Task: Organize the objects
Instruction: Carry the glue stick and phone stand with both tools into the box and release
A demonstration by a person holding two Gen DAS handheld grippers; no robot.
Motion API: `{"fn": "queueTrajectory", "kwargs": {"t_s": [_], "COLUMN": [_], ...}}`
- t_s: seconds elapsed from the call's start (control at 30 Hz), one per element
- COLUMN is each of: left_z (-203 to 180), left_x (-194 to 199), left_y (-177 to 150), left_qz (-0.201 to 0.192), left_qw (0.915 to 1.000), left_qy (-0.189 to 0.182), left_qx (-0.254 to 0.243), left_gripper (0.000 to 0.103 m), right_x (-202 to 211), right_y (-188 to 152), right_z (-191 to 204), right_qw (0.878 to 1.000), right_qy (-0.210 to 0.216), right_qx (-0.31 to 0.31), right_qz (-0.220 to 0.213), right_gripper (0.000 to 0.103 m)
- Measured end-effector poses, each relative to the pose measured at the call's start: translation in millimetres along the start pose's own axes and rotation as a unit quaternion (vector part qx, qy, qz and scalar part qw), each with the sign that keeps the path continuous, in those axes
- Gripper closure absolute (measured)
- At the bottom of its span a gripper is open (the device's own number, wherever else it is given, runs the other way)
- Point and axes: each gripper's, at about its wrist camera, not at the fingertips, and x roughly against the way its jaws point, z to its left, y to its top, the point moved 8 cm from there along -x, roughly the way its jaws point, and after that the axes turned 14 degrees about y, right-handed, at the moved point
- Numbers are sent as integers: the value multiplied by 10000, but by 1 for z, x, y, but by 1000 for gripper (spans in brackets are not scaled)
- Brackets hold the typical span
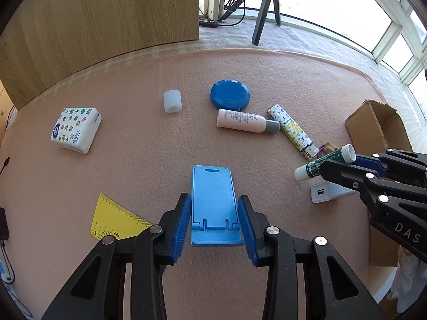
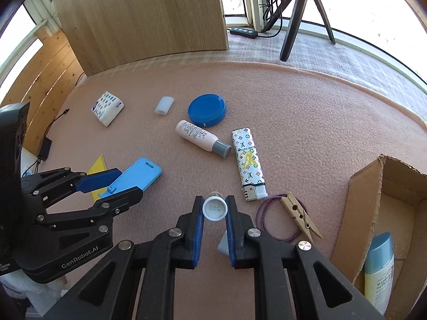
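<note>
Phone stand [image 1: 212,202] clamped between left gripper [image 1: 214,225] pads; green-and-white tube [image 2: 214,208] pinched endwise between right gripper [image 2: 214,220] pads.

Home room by a bay window [image 1: 387,24], pink carpet [image 1: 133,160], wooden cabinet [image 1: 106,13], camera tripod [image 2: 301,13]

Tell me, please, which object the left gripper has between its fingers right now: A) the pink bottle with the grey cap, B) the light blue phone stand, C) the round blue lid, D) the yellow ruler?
B. In the left wrist view the light blue phone stand sits clamped between the left gripper pads, while the round blue lid, yellow ruler and pink bottle lie apart on the mat.
</note>
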Motion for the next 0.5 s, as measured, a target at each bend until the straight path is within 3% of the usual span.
{"fn": "queueTrajectory", "kwargs": {"t_s": [0.27,0.5], "left_z": [-16,-54], "left_x": [34,67], "left_y": [0,6], "left_qz": [-310,-574], "left_qw": [9991,9956], "left_qy": [-268,-658], "left_qx": [-135,-340], "left_gripper": [64,64], "right_x": [64,120], "right_y": [-20,-44], "right_z": [-12,-38], "right_qw": [9978,9912], "right_qy": [148,123], "right_qx": [-290,-712], "right_qz": [-586,-1112], "right_gripper": [89,89]}}
